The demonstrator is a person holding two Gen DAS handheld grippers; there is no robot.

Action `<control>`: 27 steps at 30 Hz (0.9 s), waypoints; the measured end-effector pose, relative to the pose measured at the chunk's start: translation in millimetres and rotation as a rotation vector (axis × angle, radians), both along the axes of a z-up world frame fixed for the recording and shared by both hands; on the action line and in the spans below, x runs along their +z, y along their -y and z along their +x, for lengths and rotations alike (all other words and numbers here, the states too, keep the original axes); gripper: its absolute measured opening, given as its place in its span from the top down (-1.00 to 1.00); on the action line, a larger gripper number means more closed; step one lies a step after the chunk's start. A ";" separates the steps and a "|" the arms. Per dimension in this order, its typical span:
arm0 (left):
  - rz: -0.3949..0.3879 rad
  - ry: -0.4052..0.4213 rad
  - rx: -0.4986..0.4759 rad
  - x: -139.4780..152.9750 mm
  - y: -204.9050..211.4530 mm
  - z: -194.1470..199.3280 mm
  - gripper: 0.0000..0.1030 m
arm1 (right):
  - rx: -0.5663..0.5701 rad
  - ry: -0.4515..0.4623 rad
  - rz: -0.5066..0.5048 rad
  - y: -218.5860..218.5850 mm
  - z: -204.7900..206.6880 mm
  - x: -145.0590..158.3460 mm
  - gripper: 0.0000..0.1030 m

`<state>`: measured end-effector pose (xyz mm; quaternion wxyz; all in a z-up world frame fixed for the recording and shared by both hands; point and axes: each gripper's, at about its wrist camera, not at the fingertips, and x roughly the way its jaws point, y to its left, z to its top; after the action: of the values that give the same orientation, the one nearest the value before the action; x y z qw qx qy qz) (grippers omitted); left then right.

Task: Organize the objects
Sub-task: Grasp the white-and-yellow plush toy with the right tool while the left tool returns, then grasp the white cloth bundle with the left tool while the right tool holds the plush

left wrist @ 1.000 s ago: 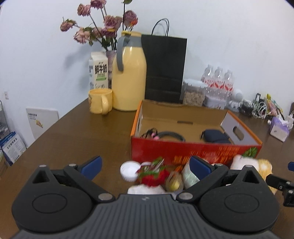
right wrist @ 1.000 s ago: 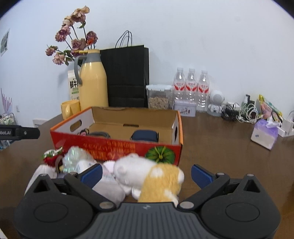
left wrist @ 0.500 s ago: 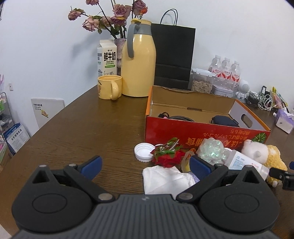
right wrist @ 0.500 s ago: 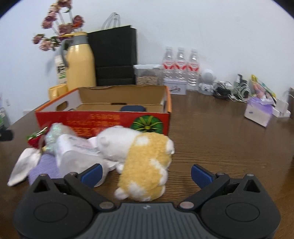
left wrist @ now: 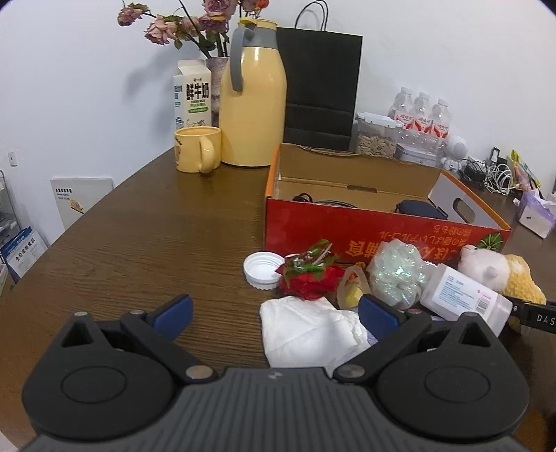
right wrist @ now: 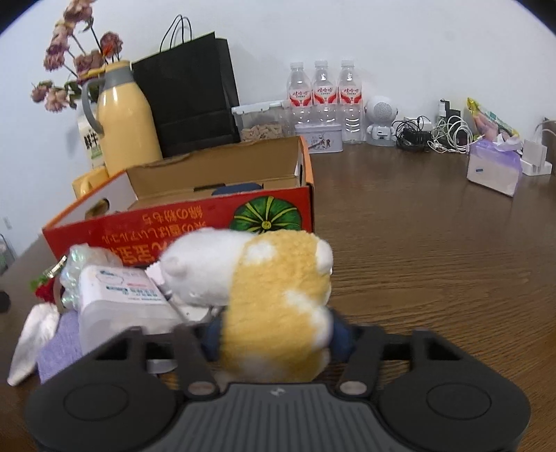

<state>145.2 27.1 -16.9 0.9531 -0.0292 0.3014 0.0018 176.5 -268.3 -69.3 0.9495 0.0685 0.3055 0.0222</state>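
In front of the red cardboard box (left wrist: 382,236) on the dark wood-grain bench (left wrist: 139,243) lies a loose heap of small things: a fuzzy yellow-and-white plush toy (right wrist: 278,299), a smooth translucent plastic bottle (left wrist: 465,295) with a printed label lying on its side, a crinkly iridescent bundle (left wrist: 398,274), a red fabric flower (left wrist: 309,274) with green leaves, a ribbed white round cap (left wrist: 262,269) lying open side up, and a soft crumpled white cloth (left wrist: 312,333). The right tool (right wrist: 278,337) is closed on the plush toy, its blue pads pressed into the woolly yellow body at both sides, just before the box's front wall. The left tool (left wrist: 274,313) stands wide apart and holds nothing; its right pad sits at the edge of the white cloth, though whether it touches cannot be told. The box is open-topped, with plain brown inner walls and an oval hand slot in its end, and a dark pouch (left wrist: 418,210) rests inside. Behind the box stand a glossy yellow thermos jug (left wrist: 252,101), a yellow mug (left wrist: 196,149), a milk carton (left wrist: 193,94), dried pink roses (left wrist: 180,24), a matte black paper bag (left wrist: 319,87) and three clear water bottles (right wrist: 325,97), all against a plain white wall (left wrist: 69,69). To the right of the box lie tangled cables (right wrist: 438,135) and a lilac tissue pack (right wrist: 493,167).
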 end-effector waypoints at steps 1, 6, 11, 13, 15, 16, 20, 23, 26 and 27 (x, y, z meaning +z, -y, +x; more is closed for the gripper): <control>0.000 -0.001 -0.004 -0.4 1.4 -0.2 -1.00 | 0.001 0.007 -0.003 0.3 -1.7 -0.7 0.06; 0.023 -0.027 -0.040 -7.0 10.4 -2.2 -1.00 | -0.001 0.061 0.022 5.2 -11.6 3.6 0.09; 0.073 -0.068 -0.099 -20.0 23.3 -1.7 -1.00 | 0.009 0.105 0.036 6.4 -20.7 5.9 0.09; 0.078 -0.081 -0.102 -25.1 26.6 0.0 -1.00 | 0.012 0.103 0.031 5.5 -22.6 4.0 0.09; 0.077 -0.091 -0.087 -28.6 27.0 2.5 -1.00 | 0.014 0.109 0.026 5.2 -25.0 3.1 0.09; 0.075 -0.095 -0.077 -30.1 26.9 4.4 -1.00 | 0.014 0.115 0.024 5.2 -26.5 3.1 0.09; 0.057 -0.111 -0.048 -35.8 25.3 10.0 -1.00 | 0.018 0.133 0.015 4.6 -29.0 4.4 0.09; 0.040 -0.124 -0.038 -41.8 26.9 13.5 -1.00 | 0.018 0.138 0.017 5.4 -29.9 4.6 0.09; 0.040 -0.112 -0.030 -43.6 28.9 13.4 -1.00 | 0.020 0.138 0.017 5.2 -30.0 4.5 0.09; 0.038 -0.109 -0.029 -44.0 28.8 13.2 -1.00 | 0.020 0.138 0.017 5.2 -30.1 4.4 0.09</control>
<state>158.4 -1.7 -60.9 0.9355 -0.0064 0.3533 -0.0047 146.5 -273.6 -64.9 0.9673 0.0721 0.2399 0.0389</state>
